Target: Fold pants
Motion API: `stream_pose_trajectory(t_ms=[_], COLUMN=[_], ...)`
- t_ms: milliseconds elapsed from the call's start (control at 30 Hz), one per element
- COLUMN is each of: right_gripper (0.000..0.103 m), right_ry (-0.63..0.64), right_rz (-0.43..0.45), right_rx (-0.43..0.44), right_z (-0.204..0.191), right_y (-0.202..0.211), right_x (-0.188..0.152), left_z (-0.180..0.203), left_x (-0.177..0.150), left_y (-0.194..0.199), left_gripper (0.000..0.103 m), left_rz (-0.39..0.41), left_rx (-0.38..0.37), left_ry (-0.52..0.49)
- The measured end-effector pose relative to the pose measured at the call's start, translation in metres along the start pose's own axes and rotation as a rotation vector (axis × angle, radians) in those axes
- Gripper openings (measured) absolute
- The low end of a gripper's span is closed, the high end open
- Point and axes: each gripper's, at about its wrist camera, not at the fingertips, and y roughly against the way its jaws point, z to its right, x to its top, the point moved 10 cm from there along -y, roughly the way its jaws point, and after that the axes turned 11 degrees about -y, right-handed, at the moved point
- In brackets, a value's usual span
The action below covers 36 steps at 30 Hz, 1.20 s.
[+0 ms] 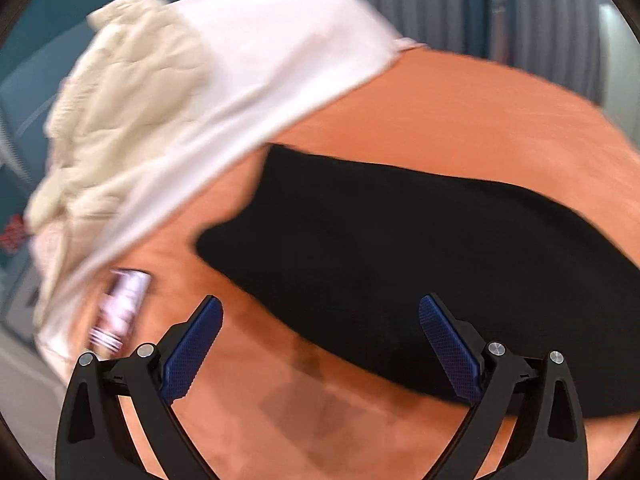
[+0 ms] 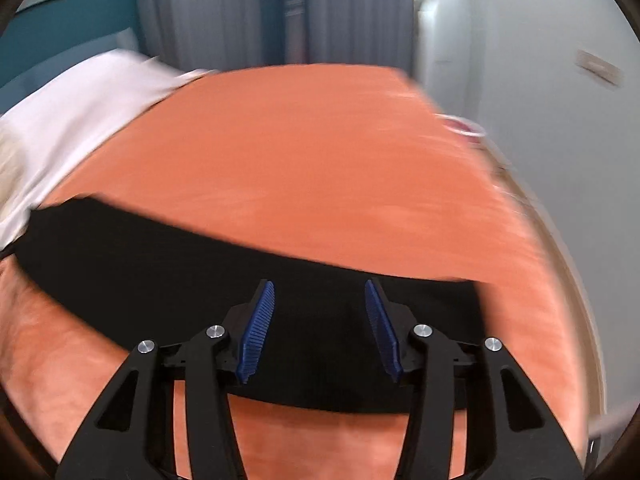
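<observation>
Ahead and to the left of the left claw point(image 1: 320, 340) lies a heap of pale laundry: a cream knitted piece point(image 1: 120, 120) bunched on top of a white cloth point(image 1: 280, 60) that stretches away toward the far edge of the surface. Just beyond the claw's left finger, close against the white cloth, sits a small can with a purple-and-white label point(image 1: 120, 312), blurred too much to read. Nothing stands between either claw and the dark garment.

The black pants point(image 1: 420, 260) lie flattened in a long band on the surface. From the left claw they begin just past the fingertips and run off to the right, passing under the right blue pad point(image 1: 444, 344); the left pad hangs over bare cover. That claw stands wide apart, released, with nothing gripped.

The right claw point(image 2: 320, 328) hovers directly over the pants point(image 2: 200, 264), which spread away to its left and end just to its right. Its ribbed pads point(image 2: 258, 332) are parted, with no fabric pinched between them.

Both claws are over an orange cover point(image 2: 300, 152) on what looks like a bed. Beyond it hang grey curtains point(image 2: 224, 12) beside a teal wall point(image 2: 60, 28), with a pale wall to the right. At the cover's right edge something small, pink and white point(image 2: 464, 126) shows, too blurred to name.
</observation>
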Motion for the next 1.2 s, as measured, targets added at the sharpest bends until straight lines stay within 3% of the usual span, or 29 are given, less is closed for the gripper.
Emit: stream_pose_trajectory(t_ms=[100, 133, 200, 300, 433, 567, 633, 700, 767, 867, 933, 1033, 1067, 1100, 1133, 1200], right_gripper=[0.046, 0.046, 0.046, 0.047, 0.047, 0.047, 0.039, 0.039, 0.039, 0.012, 0.005, 0.000, 0.000, 0.000, 0.000, 0.000], right_ry=[0.053, 0.098, 0.155, 0.220, 0.200, 0.225, 0.240, 0.283, 0.367, 0.420, 0.488, 0.423, 0.407, 0.385, 0.315, 0.193], right_rz=[-0.094, -0.125, -0.151, -0.209, -0.280, -0.289, -0.352, -0.402, -0.372, -0.349, -0.282, -0.176, -0.133, -0.134, -0.201, -0.175], right_rx=[0.170, 0.220, 0.260, 0.328, 0.363, 0.273, 0.253, 0.256, 0.256, 0.253, 0.191, 0.142, 0.068, 0.011, -0.001, 0.044], right_z=[-0.099, -0.143, -0.192, -0.280, -0.354, -0.381, -0.387, -0.392, -0.398, -0.402, -0.411, -0.403, -0.393, -0.383, -0.368, -0.351], right_y=[-0.037, -0.051, -0.069, -0.113, -0.176, -0.223, -0.240, -0.242, -0.228, -0.218, -0.214, -0.220, -0.231, -0.246, -0.263, -0.250], right_x=[-0.006, -0.006, -0.003, 0.008, 0.021, 0.027, 0.017, 0.000, -0.012, -0.021, -0.013, 0.032, 0.045, 0.049, 0.047, 0.056], left_z=[-0.046, -0.058, -0.074, -0.083, -0.081, -0.079, -0.077, -0.078, -0.080, -0.079, -0.079, -0.081, -0.082, -0.081, -0.083, -0.089], left_x=[0.002, 0.000, -0.006, -0.008, -0.013, -0.017, -0.021, -0.023, -0.026, -0.025, -0.024, -0.022, -0.020, -0.016, -0.015, -0.013], left_y=[-0.028, -0.039, -0.060, -0.081, -0.105, -0.103, -0.098, -0.097, -0.099, -0.098, -0.098, -0.098, -0.099, -0.101, -0.101, -0.096], left_gripper=[0.097, 0.097, 0.097, 0.097, 0.097, 0.098, 0.098, 0.098, 0.098, 0.098, 0.098, 0.098, 0.098, 0.098, 0.098, 0.097], left_rz=[-0.073, -0.099, -0.144, -0.159, -0.182, -0.119, -0.095, -0.082, -0.074, -0.066, -0.066, -0.065, -0.066, -0.067, -0.061, -0.043], left_rx=[0.091, 0.076, -0.014, -0.124, -0.185, -0.174, -0.183, -0.200, -0.208, -0.192, -0.191, -0.205, -0.204, -0.204, -0.201, -0.188], left_ry=[0.048, 0.076, 0.139, 0.209, 0.249, 0.254, 0.250, 0.256, 0.265, 0.256, 0.255, 0.264, 0.261, 0.259, 0.255, 0.262])
